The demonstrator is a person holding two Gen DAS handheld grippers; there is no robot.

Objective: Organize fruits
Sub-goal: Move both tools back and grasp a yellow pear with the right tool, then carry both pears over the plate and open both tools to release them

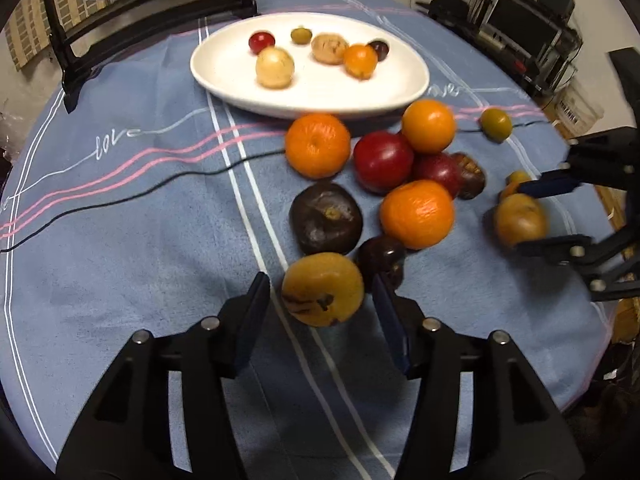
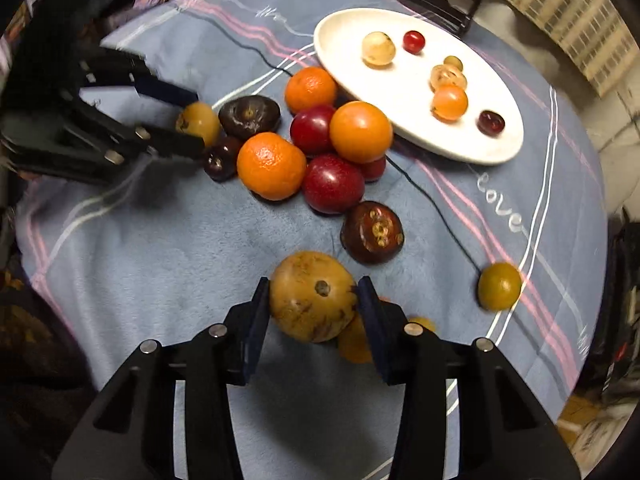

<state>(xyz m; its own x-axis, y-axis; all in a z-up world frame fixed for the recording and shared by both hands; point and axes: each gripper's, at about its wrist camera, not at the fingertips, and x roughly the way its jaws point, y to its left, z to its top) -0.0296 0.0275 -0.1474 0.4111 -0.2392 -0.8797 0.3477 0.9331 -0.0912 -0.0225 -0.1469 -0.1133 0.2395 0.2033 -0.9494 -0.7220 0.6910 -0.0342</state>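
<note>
A pile of fruits lies on the blue tablecloth (image 1: 120, 240): oranges (image 1: 318, 145), red plums (image 1: 383, 161) and dark purple fruits (image 1: 326, 218). A white oval plate (image 1: 312, 92) at the back holds several small fruits. My left gripper (image 1: 320, 300) is open, its fingers on either side of a yellow-brown fruit (image 1: 323, 289) with a gap on the left. My right gripper (image 2: 312, 300) is shut on another yellow-brown fruit (image 2: 313, 295); it also shows in the left wrist view (image 1: 520, 220). The left gripper (image 2: 188, 120) shows in the right wrist view around its fruit (image 2: 199, 122).
A small green-yellow fruit (image 2: 499, 286) lies apart near the table's right edge. A small orange fruit (image 2: 354, 340) sits under the right gripper. A black chair (image 1: 64, 40) stands behind the plate. Shelves with equipment (image 1: 520, 28) stand beyond the table.
</note>
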